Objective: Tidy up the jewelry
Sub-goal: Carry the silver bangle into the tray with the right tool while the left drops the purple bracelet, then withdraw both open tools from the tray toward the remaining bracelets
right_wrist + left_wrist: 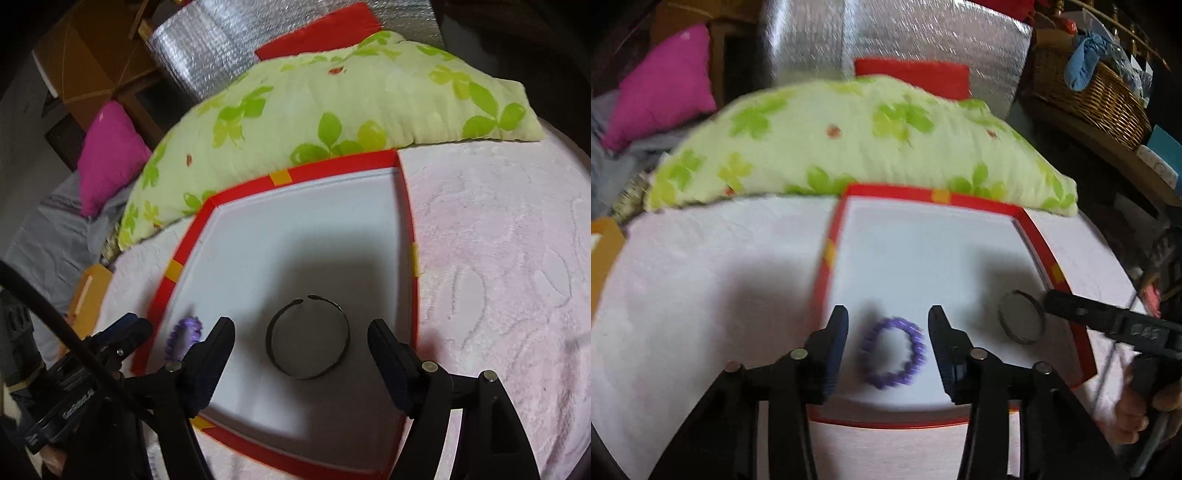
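A shallow white tray with a red rim (823, 280) lies on a pale pink bedspread (701, 277). A purple beaded bracelet (918, 347) rests on the tray floor between the fingers of my left gripper (888, 314); the jaws stand apart and the pads do not touch it. To its right lies a dark metal open bangle (1001, 314). In the right wrist view that bangle (269, 339) lies flat between the wide-open fingers of my right gripper (301, 326), clear of both pads. The purple bracelet (184, 336) shows at the tray's left edge there.
A green floral pillow (849, 147) lies along the tray's far side. Behind it are a red cushion (916, 74) and a silver foil sheet (923, 37). A magenta cushion (661, 85) sits far left, a wicker basket (1097, 96) far right, an orange box (88, 291) beside the bed.
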